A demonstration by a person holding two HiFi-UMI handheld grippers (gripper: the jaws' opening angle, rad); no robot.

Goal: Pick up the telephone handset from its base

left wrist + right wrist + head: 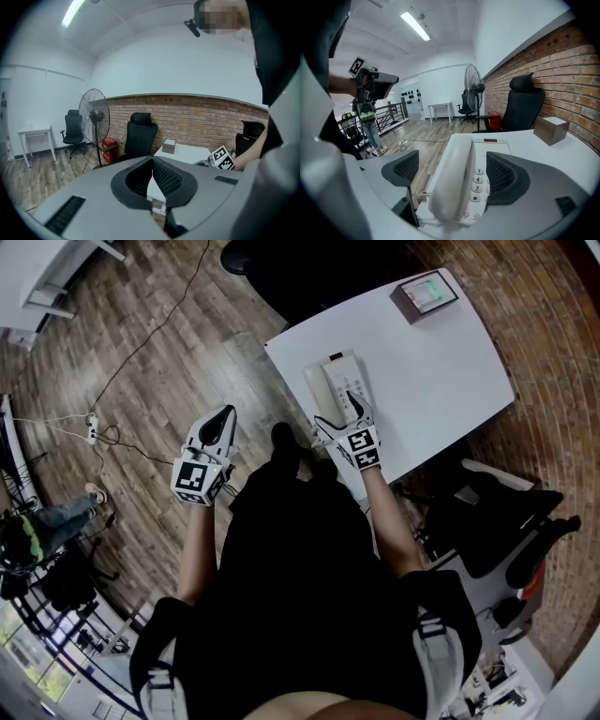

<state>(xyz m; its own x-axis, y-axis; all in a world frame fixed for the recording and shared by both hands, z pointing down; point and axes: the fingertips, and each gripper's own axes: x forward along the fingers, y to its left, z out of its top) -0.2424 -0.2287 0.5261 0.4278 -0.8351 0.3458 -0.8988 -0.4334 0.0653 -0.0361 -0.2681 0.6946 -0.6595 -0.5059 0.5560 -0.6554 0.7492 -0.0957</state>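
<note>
I had the R gripper [452, 174] wide open, jaws straddling the handset [449, 183] w/o touching, ready to close across it. Handset lay on its base [493, 152], mid-frame, at the table [450, 381] edge. L gripper [152, 180] sat shut, empty, off left, out of the way.

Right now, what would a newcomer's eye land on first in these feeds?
The white handset lies on its base at the near corner of the white table, between the wide-open jaws of the right gripper, which do not grip it. The left gripper, shut and empty, hangs off to the side over the wooden floor.
</note>
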